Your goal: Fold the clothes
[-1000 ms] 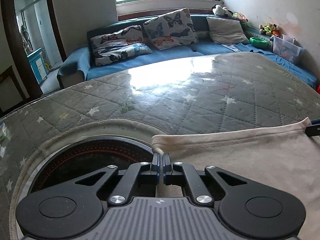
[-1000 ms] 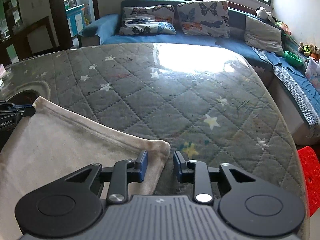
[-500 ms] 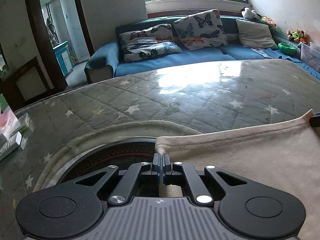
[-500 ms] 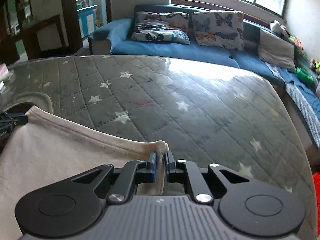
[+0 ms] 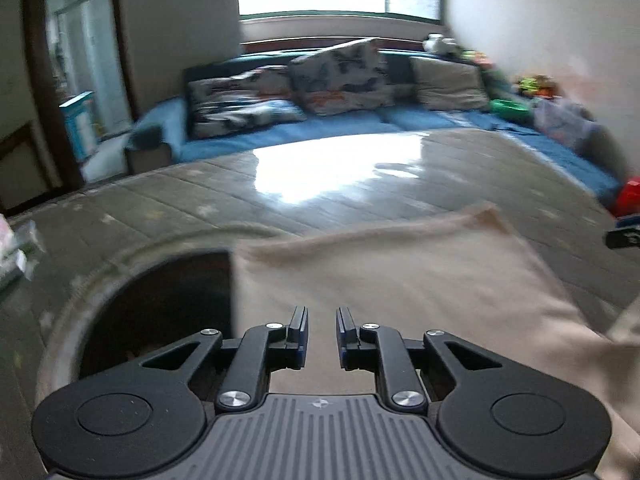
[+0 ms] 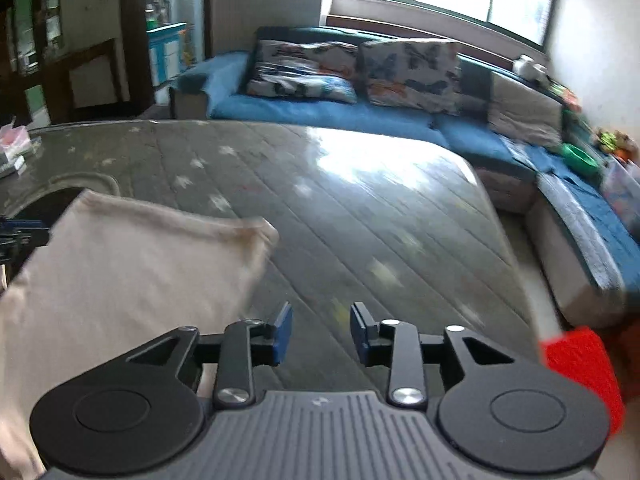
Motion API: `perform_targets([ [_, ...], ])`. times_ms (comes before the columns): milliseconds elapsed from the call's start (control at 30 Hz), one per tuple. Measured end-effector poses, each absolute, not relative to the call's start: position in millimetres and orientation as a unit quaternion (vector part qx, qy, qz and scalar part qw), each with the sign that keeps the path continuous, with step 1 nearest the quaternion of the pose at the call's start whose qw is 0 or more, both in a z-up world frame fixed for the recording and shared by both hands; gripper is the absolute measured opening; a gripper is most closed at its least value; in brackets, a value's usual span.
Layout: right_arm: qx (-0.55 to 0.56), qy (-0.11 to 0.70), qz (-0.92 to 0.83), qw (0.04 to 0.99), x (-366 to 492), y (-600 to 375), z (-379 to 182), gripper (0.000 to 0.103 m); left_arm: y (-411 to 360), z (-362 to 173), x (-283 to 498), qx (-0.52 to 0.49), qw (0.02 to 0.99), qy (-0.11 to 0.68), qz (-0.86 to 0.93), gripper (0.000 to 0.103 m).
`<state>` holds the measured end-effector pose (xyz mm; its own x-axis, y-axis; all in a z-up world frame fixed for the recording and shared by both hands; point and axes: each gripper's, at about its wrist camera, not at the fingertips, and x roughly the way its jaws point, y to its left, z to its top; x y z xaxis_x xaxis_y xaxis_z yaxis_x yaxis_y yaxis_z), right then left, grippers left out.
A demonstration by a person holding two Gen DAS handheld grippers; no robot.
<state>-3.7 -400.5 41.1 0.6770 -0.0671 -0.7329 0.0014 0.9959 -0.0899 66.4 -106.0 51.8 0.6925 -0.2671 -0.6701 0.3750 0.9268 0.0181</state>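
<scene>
Both the left tongs (image 5: 322, 322) and right tongs (image 6: 321, 320) gape empty over the beige garment (image 5: 400, 280).

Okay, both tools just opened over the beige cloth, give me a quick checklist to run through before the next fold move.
1. Left tool released: ok, jaws apart, nothing between them.
2. Right tool released: ok, jaws apart, only the quilted table cover shows between them.
3. Beige cloth lying on the table: ok; its far corners rest on the cover.
4. Folded edge straight and layers aligned: cannot tell, both views are motion-blurred.
5. Cloth clear of the dark round opening: not ok, its left edge overlaps the opening.
6. Right tool over the cloth: not ok, the cloth lies to its left.
</scene>
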Motion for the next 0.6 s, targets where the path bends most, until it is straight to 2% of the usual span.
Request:
perform_targets([
  [67,-0.040,0.405,-0.041,0.913,-28.3,-416.8,38.5,0.036,-108.6,51.9,42.6,0.074,0.914,0.349,-0.196,0.029],
  [100,-0.038,0.407,-0.051,0.911,-39.8,-423.8,35.4,0.036,-109.7,50.8,31.9,0.071,0.912,0.349,-0.202,0.031],
  [333,-0.005,0.413,-0.115,0.904,-112.9,-464.9,9.0,0.036,-113.9,40.2,-17.0,0.055,0.902,0.363,-0.227,0.033],
  [600,0.049,0.390,-0.146,0.908,-127.9,-494.8,-7.5,0.036,-115.0,25.3,-39.4,0.057,0.902,0.374,-0.207,0.037],
])
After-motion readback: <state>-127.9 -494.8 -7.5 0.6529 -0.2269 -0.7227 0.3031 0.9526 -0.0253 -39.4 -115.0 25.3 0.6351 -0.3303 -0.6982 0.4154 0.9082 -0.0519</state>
